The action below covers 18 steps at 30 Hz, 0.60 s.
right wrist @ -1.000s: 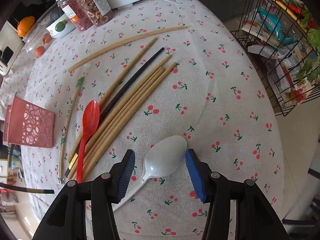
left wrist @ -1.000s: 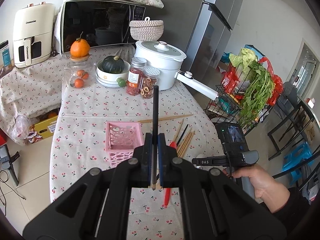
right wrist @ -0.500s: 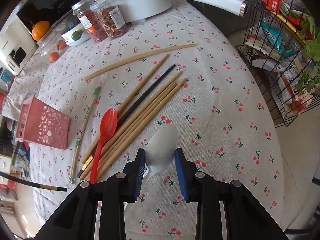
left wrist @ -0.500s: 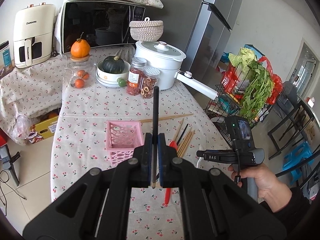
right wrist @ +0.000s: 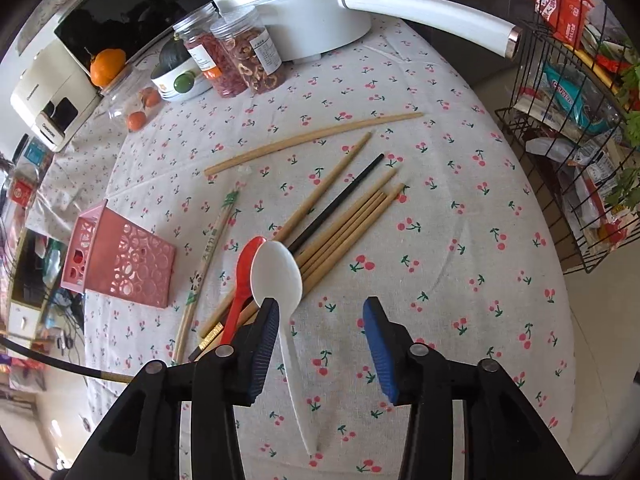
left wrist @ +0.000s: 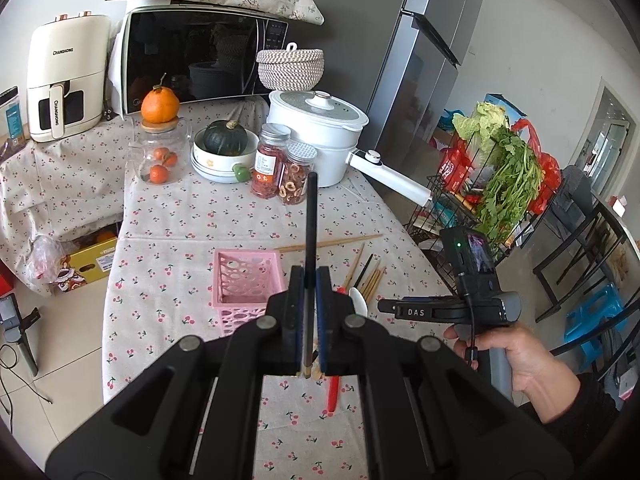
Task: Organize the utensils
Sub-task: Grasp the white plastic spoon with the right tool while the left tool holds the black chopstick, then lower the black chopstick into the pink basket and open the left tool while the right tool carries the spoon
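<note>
My left gripper (left wrist: 307, 280) is shut on a black chopstick (left wrist: 310, 224), held upright above the table beside the pink basket (left wrist: 245, 280). My right gripper (right wrist: 320, 312) is open above the tablecloth. A white spoon (right wrist: 280, 280) sits between its jaws, against the left pad (right wrist: 266, 328), bowl pointing away; I cannot tell whether it rests on the cloth. A red spoon (right wrist: 244, 276), several wooden chopsticks (right wrist: 344, 224), a second black chopstick (right wrist: 340, 200) and a wrapped pair (right wrist: 208, 256) lie on the cloth. The pink basket (right wrist: 120, 260) lies to the left.
A white pot (left wrist: 316, 128) with a long handle (right wrist: 432, 12), two jars (left wrist: 280, 168), a bowl with a squash (left wrist: 224, 148) and a glass jar with oranges (left wrist: 158, 152) stand at the back. A wire rack of groceries (right wrist: 580, 120) stands off the right edge.
My right gripper closed on the white spoon, then opened wide again. The spoon now sits nearer the red spoon, by the left pad. My left gripper kept still.
</note>
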Each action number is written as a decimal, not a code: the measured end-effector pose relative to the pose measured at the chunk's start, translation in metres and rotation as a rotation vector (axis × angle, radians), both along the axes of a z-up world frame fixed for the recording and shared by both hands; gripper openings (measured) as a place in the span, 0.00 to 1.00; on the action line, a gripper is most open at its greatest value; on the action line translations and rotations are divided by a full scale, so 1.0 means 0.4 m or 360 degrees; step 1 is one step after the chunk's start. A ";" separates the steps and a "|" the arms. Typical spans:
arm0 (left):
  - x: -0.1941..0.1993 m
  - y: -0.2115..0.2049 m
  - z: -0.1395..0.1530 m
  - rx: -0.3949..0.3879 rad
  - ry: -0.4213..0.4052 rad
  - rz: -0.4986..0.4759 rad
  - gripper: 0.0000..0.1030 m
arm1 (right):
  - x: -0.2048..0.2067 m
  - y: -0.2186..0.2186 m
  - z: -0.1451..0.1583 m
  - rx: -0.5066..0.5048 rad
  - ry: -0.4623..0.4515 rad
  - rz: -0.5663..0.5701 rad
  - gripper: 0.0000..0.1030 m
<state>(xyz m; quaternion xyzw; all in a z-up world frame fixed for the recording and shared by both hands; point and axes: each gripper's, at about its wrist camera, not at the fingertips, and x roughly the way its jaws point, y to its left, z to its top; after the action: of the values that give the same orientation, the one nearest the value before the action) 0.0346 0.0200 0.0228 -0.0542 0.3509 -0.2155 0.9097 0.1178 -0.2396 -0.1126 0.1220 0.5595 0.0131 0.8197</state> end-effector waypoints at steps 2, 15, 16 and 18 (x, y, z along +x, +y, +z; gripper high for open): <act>0.000 -0.002 -0.002 0.0002 0.0005 -0.0001 0.06 | 0.011 0.037 -0.008 -0.0067 0.0001 0.0093 0.45; 0.007 -0.003 -0.025 0.0043 0.0048 -0.0002 0.06 | 0.072 0.155 -0.086 -0.0336 0.0033 0.0360 0.33; 0.007 -0.002 -0.023 0.0041 0.0047 -0.0002 0.06 | 0.071 0.154 -0.084 -0.0324 0.0022 0.0353 0.33; 0.005 0.002 -0.017 0.0029 0.0039 -0.0001 0.06 | 0.066 0.148 -0.072 -0.0306 -0.0007 0.0341 0.32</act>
<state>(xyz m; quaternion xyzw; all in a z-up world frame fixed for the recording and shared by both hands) 0.0365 0.0207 0.0160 -0.0484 0.3642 -0.2119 0.9056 0.1443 -0.1803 -0.1413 -0.0175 0.5661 0.0470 0.8228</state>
